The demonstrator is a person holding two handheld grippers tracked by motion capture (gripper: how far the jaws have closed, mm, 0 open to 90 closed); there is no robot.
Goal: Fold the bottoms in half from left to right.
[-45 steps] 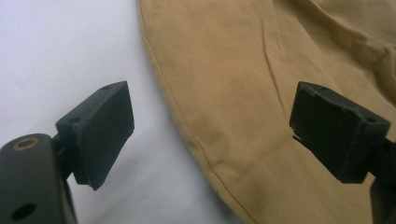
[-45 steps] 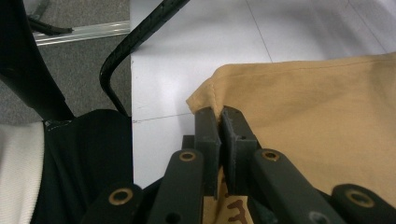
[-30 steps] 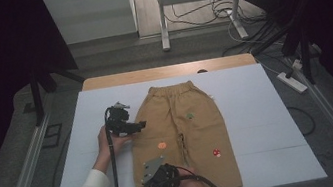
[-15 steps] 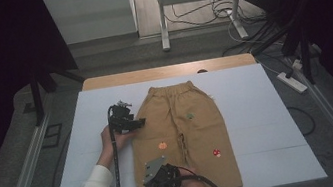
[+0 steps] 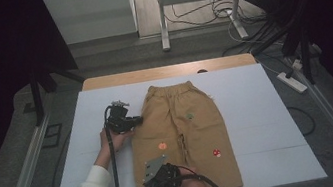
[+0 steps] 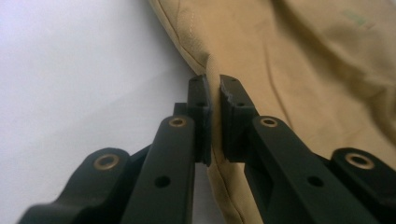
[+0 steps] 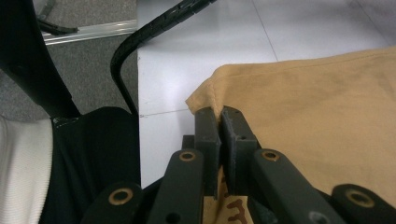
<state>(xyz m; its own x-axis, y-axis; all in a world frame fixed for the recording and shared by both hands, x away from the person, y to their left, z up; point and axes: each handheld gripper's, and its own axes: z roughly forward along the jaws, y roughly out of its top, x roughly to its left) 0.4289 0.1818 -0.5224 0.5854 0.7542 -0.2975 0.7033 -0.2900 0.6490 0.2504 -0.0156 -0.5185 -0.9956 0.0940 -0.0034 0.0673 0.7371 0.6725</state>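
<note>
Tan child's trousers [image 5: 188, 130] lie flat on the white table top [image 5: 258, 109], waistband at the far end, with small patches on the legs. My left gripper [image 5: 137, 121] is at the trousers' left side seam, and its jaws have just been closing. In the left gripper view it [image 6: 214, 84] is shut on a pinched fold of the tan cloth [image 6: 299, 60]. My right gripper [image 5: 149, 181] is at the near left leg's hem. The right gripper view shows it [image 7: 219, 112] shut on the hem corner of the trousers [image 7: 327, 102].
A wooden table edge [image 5: 168, 71] runs behind the white top. Metal frame rails [image 5: 24, 166] flank the table, a power strip [image 5: 291, 81] lies at the right, and cables and a stand's legs [image 5: 202, 12] are on the floor beyond. A black cable [image 7: 154, 32] trails past my right gripper.
My left gripper has shifted slightly right onto the trousers' left edge and closed on the cloth. The right gripper has stayed put on the hem.
</note>
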